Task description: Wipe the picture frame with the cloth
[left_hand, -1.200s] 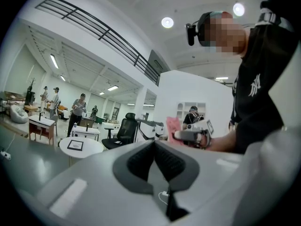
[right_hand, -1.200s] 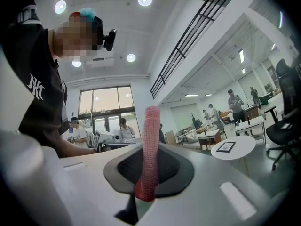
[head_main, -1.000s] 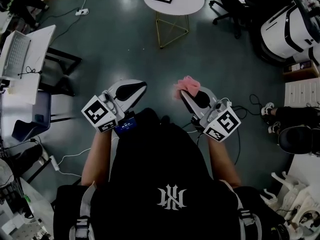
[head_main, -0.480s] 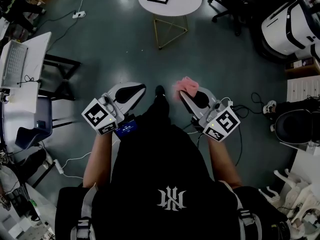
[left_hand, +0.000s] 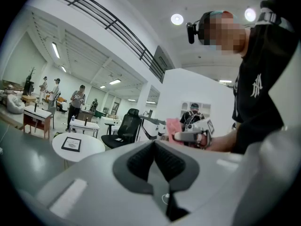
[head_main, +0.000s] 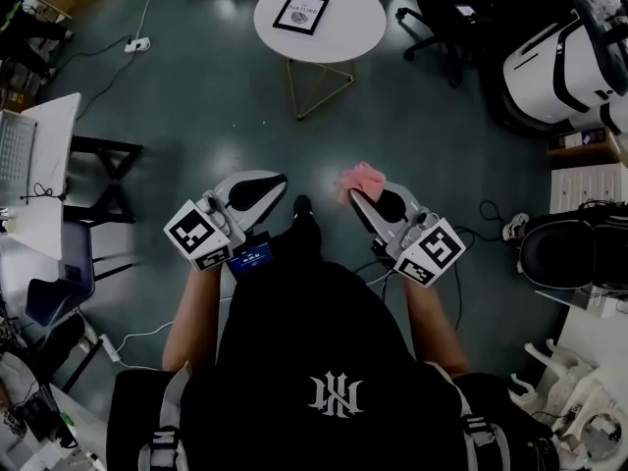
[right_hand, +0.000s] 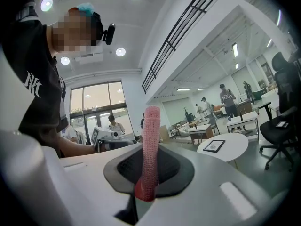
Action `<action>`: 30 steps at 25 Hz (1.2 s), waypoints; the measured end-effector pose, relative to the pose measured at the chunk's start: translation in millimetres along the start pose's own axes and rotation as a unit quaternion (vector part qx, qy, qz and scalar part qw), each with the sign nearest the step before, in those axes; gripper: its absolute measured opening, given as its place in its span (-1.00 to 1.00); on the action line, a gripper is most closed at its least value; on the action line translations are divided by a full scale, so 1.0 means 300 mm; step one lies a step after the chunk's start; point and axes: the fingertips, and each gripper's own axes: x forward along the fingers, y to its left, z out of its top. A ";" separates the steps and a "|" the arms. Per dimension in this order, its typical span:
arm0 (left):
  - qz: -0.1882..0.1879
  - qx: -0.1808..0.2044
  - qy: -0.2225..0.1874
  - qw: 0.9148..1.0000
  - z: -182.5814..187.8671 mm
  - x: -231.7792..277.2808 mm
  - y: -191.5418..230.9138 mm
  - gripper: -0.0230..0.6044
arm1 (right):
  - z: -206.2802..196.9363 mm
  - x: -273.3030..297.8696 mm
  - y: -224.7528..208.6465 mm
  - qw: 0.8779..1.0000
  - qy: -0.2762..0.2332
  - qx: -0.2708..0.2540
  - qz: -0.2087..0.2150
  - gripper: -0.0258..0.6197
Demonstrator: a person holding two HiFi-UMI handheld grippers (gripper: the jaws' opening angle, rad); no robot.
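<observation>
Since a second ago the round table (head_main: 358, 20) and the frame (head_main: 300, 13) on it have slid lower in the head view, and the desk at the left edge has dropped back. A shoe (head_main: 303, 205) now shows between the two grippers, where it did not a second ago. Both grippers have kept their places in front of the person's chest.

The frame lies flat on the table, left of its middle, well apart from both grippers. The left gripper view shows it lying on the tabletop (left_hand: 71, 144) at lower left, and the right gripper view shows it (right_hand: 214, 145) at right.

The right gripper (head_main: 358, 190) has its jaws closed on the pink cloth (head_main: 361, 178). In its own view the cloth (right_hand: 150, 140) stands upright as a narrow strip pinched between the dark pads and rises well above them. The left gripper view shows that gripper (left_hand: 190, 135) off to its right with the cloth (left_hand: 173, 126) poking from its tip.

The left gripper (head_main: 267, 181) holds nothing. In its own view its jaws (left_hand: 154, 147) are pressed together, the pads meeting along one line.

A black chair (head_main: 442, 8) stands just right of the table. Cables trail over the grey floor (head_main: 196, 96).
</observation>
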 end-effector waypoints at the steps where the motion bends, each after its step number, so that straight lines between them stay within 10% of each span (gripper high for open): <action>1: -0.001 -0.003 0.002 1.000 0.012 0.017 0.045 -0.92 | 0.022 0.032 -0.035 1.000 0.001 -0.001 -0.001 -0.83; 20: 0.017 -0.029 0.035 0.999 0.176 0.404 0.810 -0.92 | 0.211 0.464 -0.710 0.999 0.033 0.019 0.000 -0.83; 30: 0.062 -0.030 0.062 0.996 0.294 0.728 1.129 -0.92 | 0.370 0.660 -1.184 0.997 0.033 0.016 0.073 -0.83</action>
